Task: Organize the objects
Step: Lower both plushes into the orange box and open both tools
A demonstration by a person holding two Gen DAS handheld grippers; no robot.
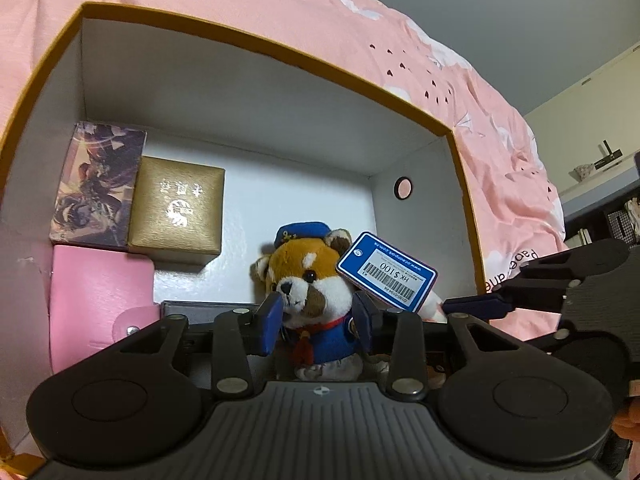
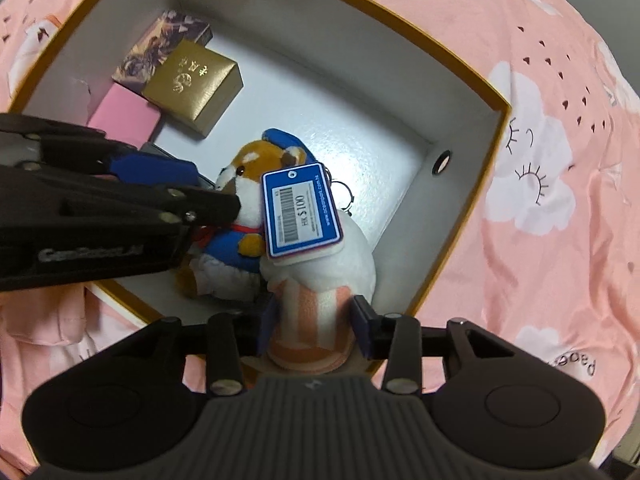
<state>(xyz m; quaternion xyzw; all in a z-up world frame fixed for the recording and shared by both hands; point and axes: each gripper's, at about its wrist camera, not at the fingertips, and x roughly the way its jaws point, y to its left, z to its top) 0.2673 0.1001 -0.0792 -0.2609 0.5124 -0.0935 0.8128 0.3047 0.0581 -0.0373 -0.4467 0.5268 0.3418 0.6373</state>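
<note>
Left wrist view: left tongs (image 1: pixel 316 322) closed on the plush (image 1: pixel 310 280), held inside the box (image 1: pixel 256 40); soft, light, grip at the torso.
Right wrist view: right tongs (image 2: pixel 314 320) clamp its striped tail (image 2: pixel 310 320); tag (image 2: pixel 300 210) hangs loose.

The box (image 1: pixel 256 44) sits on the bed (image 1: pixel 500 128). In its far left corner stand two small boxes side by side, the printed box (image 1: pixel 98 184) left of the embossed box (image 1: pixel 178 208), with a wallet (image 1: pixel 100 296) in front of them. The plush (image 1: pixel 308 284) stands mid-floor, its tag (image 1: pixel 386 272) to its right.
</note>
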